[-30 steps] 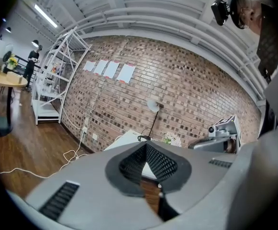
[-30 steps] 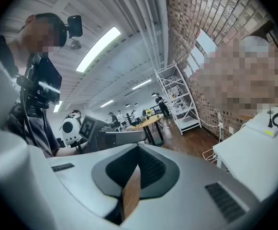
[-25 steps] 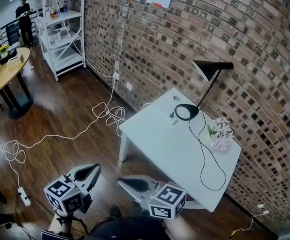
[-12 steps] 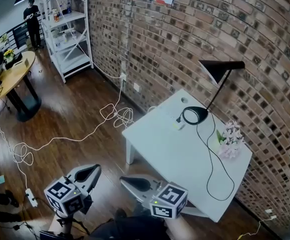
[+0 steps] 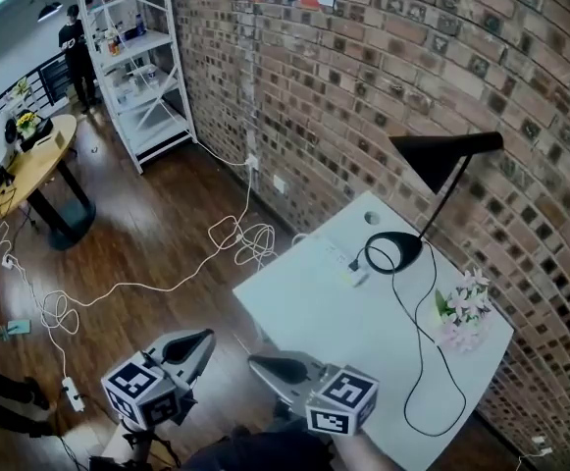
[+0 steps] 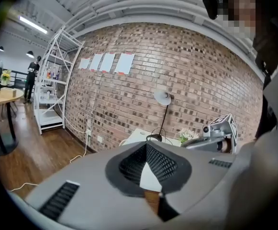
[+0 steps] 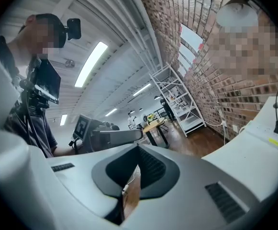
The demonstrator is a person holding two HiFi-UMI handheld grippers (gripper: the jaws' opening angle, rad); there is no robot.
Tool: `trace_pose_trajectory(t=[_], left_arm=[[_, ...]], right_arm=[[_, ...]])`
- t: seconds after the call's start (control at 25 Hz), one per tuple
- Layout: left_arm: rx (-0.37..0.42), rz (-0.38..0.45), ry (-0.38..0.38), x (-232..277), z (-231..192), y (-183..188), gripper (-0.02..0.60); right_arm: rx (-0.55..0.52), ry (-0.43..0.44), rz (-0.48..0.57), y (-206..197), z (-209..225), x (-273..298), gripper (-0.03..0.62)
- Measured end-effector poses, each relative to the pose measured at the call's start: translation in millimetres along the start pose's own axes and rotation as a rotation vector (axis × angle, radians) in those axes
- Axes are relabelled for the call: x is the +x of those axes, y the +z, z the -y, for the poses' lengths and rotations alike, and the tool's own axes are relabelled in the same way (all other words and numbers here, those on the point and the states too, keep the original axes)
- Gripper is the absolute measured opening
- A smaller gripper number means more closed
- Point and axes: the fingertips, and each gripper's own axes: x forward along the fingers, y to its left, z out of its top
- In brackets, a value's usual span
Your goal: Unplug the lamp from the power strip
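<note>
Left tool [image 5: 202, 340] and right tool [image 5: 261, 364] both clenched, nothing between the jaws, held at the near edge of the white worktop [image 5: 304, 312]. Well beyond them, toward the brick wall: power strip [image 5: 336, 253], black plug [image 7: 276, 122] standing in it, lamp [image 5: 394, 253] just beside. Judgement: plug small, rigid; cord [image 5: 432, 332] limp; strip light, likely to lift. Pin the strip, grip the plug body, not the cord.

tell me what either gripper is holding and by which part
Nothing is held: the left gripper and the right gripper both have their jaws shut on nothing.
</note>
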Motion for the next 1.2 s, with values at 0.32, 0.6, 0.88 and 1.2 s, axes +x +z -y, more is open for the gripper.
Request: trace_pose_trajectory(t=[0.32,0.6,0.88,1.2], left_arm=[[-0.036,-0.012,0.076,32,1,37,0.009],[-0.034,-0.002,0.102,59,2,50,0.009],[-0.01,0.012,0.119,79,-5,60,0.009],[0.017,0.036,0.108,74,-31,70,0.009]], right_arm=[[-0.035,0.115,-0.003,33,29,6,-0.012],[-0.048,0.156,-0.021,46,56,2,-0.012],[-0.049,0.165,0.003,58,71,0,-0.012],[-0.108,0.204,-0.008,68,66,33,-0.012]])
